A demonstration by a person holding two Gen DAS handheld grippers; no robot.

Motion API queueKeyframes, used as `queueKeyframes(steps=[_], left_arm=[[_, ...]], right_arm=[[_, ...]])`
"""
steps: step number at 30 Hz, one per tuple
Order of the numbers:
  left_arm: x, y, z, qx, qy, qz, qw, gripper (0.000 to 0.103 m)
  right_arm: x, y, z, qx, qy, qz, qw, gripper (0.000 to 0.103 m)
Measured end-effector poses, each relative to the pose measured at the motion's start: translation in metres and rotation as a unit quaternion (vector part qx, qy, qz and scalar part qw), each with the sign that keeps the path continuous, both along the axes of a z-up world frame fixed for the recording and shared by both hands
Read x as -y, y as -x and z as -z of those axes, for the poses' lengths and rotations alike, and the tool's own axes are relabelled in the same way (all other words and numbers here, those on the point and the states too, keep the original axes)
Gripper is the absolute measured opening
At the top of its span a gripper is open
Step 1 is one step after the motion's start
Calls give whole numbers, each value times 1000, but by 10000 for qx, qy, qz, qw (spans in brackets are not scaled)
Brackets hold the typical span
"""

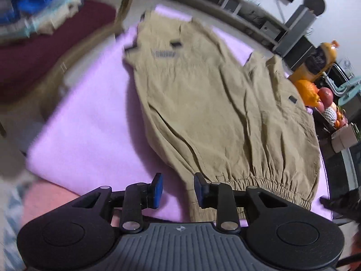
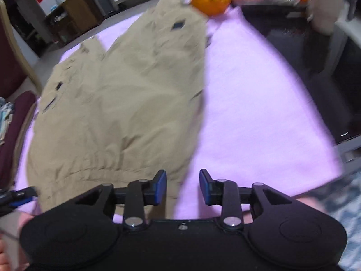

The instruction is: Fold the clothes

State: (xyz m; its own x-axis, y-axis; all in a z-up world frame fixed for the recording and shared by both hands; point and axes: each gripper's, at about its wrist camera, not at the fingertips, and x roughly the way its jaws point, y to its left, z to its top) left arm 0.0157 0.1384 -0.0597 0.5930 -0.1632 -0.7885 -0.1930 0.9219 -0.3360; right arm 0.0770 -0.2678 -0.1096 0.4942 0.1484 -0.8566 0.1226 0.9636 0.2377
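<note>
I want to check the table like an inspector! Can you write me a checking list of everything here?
Surface: lilac cloth covering the table.
Job's things: khaki trousers lying spread on the cloth, wrinkled, elastic cuffs nearest the cameras.
Clutter: oranges and other fruit at the cloth's far edge.
Grippers: left hand-held gripper open, at the cuffs, holding nothing; right hand-held gripper open, at the trousers' edge, holding nothing.
Cables: nothing seen.
Surroundings: dark red chair with stacked clothes; shelves behind, blurred.

Both wrist views look forward, low and close, sharing khaki trousers [image 1: 203,103] on lilac cloth [image 2: 259,113]
</note>
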Motion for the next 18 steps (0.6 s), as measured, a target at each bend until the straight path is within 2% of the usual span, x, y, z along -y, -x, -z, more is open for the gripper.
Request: queueKeyframes(steps=[2,4,6,8,11,12,13,14,16,18], left_arm=[[-5,1,-6,193,114,-37,9997,27],[1,-11,-6,259,189,4,9995,27],[19,-31,-2,287,-4,170,9994,27],[39,-54,7,289,-189,463,9983,27],[55,-83,32,6,-332,559,9979,26],[52,-88,41,-122,-292,411,9987,25],[43,-86,45,-151,-186,247,9994,17],[34,-84,49,-180,-79,83,9998,13],[17,-80,57,-229,140,-237,9994,13],[-2,-74,59,-273,470,-500,9973,13]], right_arm=[[11,6,-16,265,-248,86,9993,35],[9,2,-26,472,-540,-65,9974,35],[-6,-10,-26,587,-721,-412,9948,33],[-27,-31,-14,566,-968,-808,9904,33],[-43,-70,26,59,-2206,-1154,9685,37],[-45,-78,42,-151,-2464,-1064,9632,37],[-41,-85,59,-354,-2601,-823,9614,37],[-33,-89,76,-517,-2773,-529,9579,25],[-3,-84,99,-517,-3415,108,9384,10],[34,-72,110,-360,-3782,912,9205,4]])
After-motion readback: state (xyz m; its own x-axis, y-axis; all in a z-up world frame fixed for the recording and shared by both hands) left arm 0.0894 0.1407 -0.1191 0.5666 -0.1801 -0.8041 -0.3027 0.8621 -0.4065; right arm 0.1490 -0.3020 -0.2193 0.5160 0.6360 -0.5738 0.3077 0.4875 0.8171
